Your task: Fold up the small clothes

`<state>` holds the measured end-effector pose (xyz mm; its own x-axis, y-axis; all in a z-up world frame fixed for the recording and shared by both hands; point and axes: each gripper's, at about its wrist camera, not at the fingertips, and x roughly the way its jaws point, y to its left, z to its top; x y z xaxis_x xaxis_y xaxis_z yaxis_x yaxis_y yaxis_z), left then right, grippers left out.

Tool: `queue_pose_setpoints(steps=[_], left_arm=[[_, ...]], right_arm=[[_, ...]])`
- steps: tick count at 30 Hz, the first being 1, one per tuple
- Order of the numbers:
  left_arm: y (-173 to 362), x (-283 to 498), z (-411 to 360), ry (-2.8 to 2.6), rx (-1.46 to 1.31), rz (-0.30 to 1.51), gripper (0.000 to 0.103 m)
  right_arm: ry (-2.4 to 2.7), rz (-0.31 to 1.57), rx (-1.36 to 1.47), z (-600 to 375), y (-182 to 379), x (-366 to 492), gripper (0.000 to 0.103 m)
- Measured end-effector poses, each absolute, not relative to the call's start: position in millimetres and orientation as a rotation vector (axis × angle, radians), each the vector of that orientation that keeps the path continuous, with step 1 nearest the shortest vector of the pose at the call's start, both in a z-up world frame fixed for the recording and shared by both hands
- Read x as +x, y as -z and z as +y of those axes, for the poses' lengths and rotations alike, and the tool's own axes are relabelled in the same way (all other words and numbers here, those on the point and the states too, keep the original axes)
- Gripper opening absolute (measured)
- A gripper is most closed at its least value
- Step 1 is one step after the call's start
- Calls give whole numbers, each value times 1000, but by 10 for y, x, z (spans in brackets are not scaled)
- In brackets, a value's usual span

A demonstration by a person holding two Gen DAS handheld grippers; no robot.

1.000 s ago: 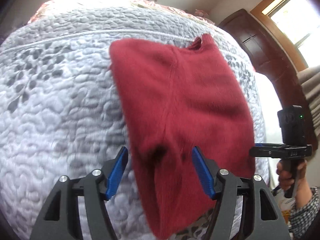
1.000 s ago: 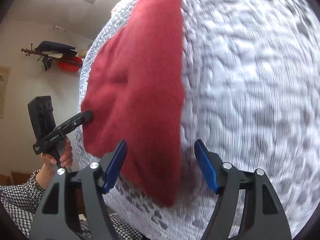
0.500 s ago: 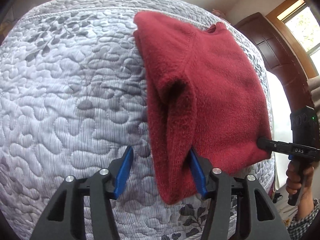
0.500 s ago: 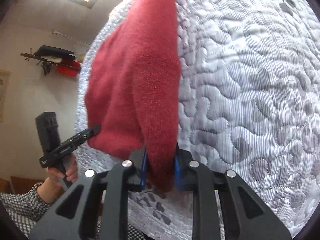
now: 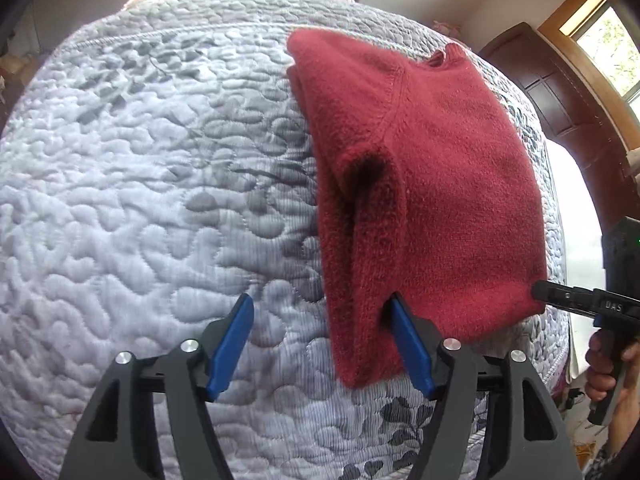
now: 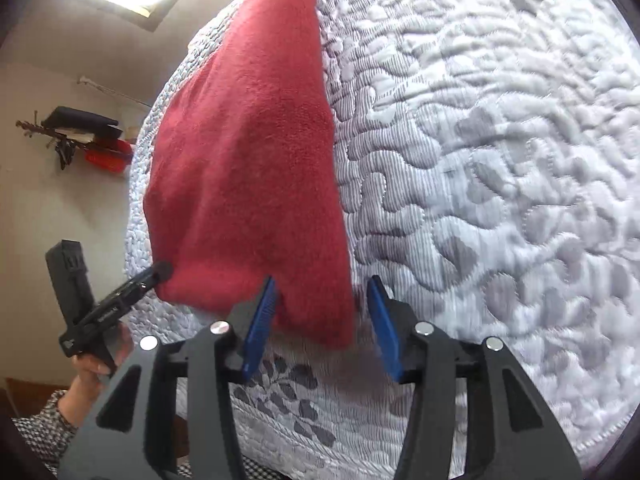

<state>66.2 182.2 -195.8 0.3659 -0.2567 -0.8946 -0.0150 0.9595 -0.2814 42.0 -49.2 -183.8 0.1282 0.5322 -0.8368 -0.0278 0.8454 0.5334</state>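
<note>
the red sweater [image 5: 448,184] is laid lengthwise ahead; its near hem is straddled by the wide-open left gripper [image 5: 320,344] and right gripper [image 6: 320,328].

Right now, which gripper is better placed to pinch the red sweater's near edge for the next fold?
Right, probably. The right gripper is open with the red sweater corner filling the gap between its fingers. The left gripper is open too, but the fabric sits against one finger only, off-centre.
</note>
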Motion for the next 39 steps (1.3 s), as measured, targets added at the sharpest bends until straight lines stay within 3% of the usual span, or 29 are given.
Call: queue_pose_setpoints(steps=[7,10,18,27,39], left_arm=[[1722,421,1952,66,-275,1180,85],[1645,325,1987,40,-290,1199,91],[1485,67,2001,-10,-247,1237,96],[1186,-132,1856,-49,-147,1270,98],[495,-332,1719,-84,-94,1187,99]], right_arm=[[-352,1362,314,-372,1434,97,75],[-333,1356,262,-314,1363,-30,78],[-303,1345,229,-239,1141,-381,90],[-234,1333,154,-48,803,-556,94],[-223,1267,93,159,224,-714,95]])
